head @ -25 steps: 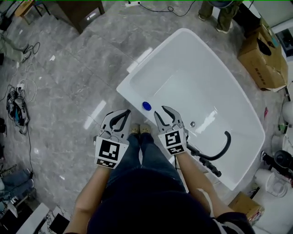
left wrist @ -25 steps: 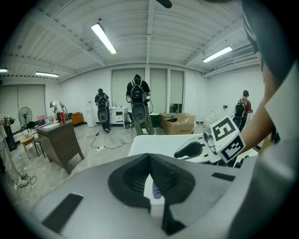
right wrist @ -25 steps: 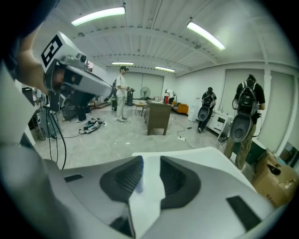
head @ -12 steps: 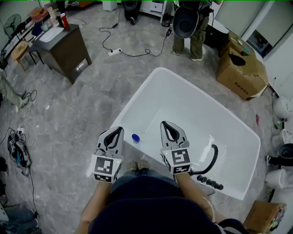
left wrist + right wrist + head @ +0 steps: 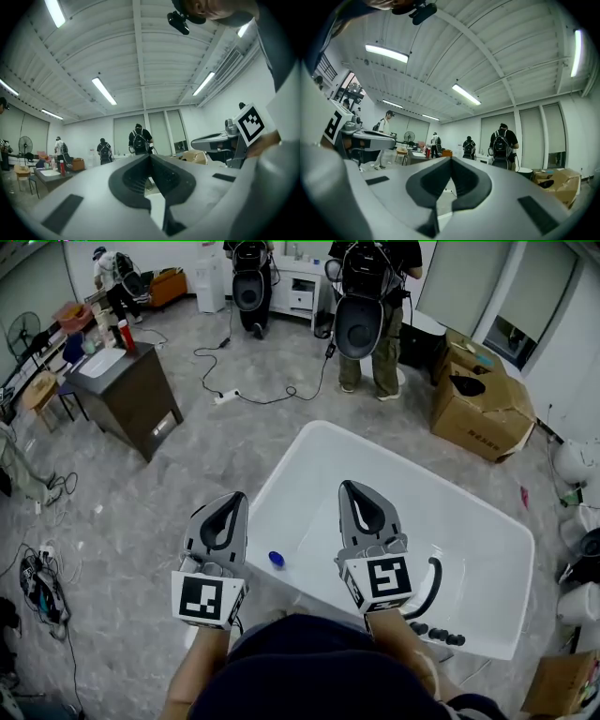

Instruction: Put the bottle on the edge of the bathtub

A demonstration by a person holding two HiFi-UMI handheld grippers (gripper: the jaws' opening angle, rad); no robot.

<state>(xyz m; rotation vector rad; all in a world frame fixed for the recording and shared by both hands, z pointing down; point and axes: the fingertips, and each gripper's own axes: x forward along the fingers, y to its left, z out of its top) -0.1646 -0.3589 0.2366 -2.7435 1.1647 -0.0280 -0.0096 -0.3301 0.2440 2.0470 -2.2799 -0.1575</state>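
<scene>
Nearest, the left gripper (image 5: pixel 238 496) is closed tip to tip with nothing between its jaws. The right gripper (image 5: pixel 348 486) beside it is likewise closed and empty. Both point level, away from the person holding them. Below and between them, nearer the left gripper, the bottle (image 5: pixel 276 559) stands free of both on the near rim of the white bathtub (image 5: pixel 309 432); only its blue cap shows from above. Just right of the right gripper, a black hose (image 5: pixel 437 573) curves over the tub's rim. Beyond the tub, ahead of the right gripper, a person with a backpack (image 5: pixel 361 324) stands near a cardboard box (image 5: pixel 478 413). Ahead and left of the left gripper sits a dark cabinet (image 5: pixel 127 395).
</scene>
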